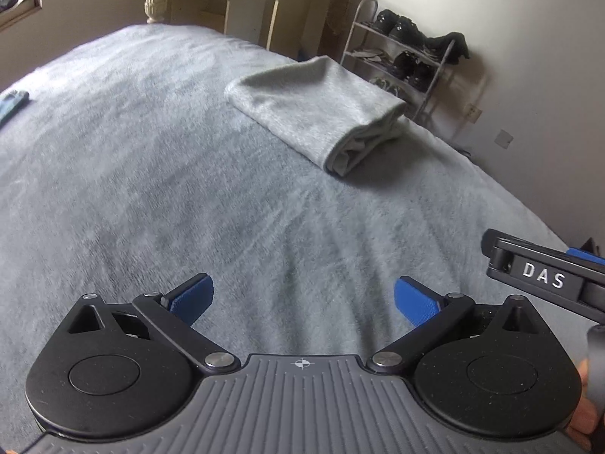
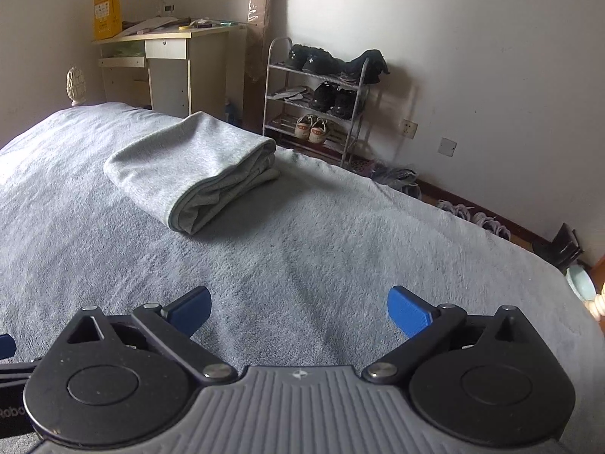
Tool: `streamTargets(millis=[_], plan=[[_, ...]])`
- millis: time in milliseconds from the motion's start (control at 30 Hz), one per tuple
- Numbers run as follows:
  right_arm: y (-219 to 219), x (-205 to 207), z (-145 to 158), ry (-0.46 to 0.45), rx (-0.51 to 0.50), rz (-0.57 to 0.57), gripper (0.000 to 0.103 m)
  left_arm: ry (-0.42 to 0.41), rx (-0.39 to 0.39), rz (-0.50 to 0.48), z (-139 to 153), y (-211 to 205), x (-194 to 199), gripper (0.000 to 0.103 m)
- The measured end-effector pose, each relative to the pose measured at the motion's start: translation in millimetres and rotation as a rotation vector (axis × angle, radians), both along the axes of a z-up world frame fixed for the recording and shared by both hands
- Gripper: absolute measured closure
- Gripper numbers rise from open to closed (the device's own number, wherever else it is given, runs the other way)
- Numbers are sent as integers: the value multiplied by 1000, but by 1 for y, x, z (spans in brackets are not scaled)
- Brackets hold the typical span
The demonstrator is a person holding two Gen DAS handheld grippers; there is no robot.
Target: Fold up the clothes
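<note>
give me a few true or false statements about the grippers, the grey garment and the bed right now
1. The grey garment lies folded on the bed. True.
2. The left gripper is clamped on the garment. False: its jaws are open and hold nothing.
3. The right gripper is open and apart from the garment. True.
4. The garment hangs over the shoe rack. False: it rests on the bed, and the rack stands beyond by the wall.
5. The garment is spread out flat in one layer. False: several layers show at its near end.
</note>
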State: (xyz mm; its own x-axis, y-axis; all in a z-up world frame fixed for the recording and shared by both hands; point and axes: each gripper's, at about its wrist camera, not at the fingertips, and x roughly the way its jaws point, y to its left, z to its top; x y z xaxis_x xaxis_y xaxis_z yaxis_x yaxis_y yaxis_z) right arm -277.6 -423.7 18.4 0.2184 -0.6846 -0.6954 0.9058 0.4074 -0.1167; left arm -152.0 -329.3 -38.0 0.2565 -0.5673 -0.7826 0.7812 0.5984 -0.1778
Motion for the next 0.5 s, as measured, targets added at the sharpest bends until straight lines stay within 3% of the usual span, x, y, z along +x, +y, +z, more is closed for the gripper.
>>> streamTargets(millis=[500], plan=[[2,2,-4,9,31,-11,1,-6,10,46,2,-1,7,0]])
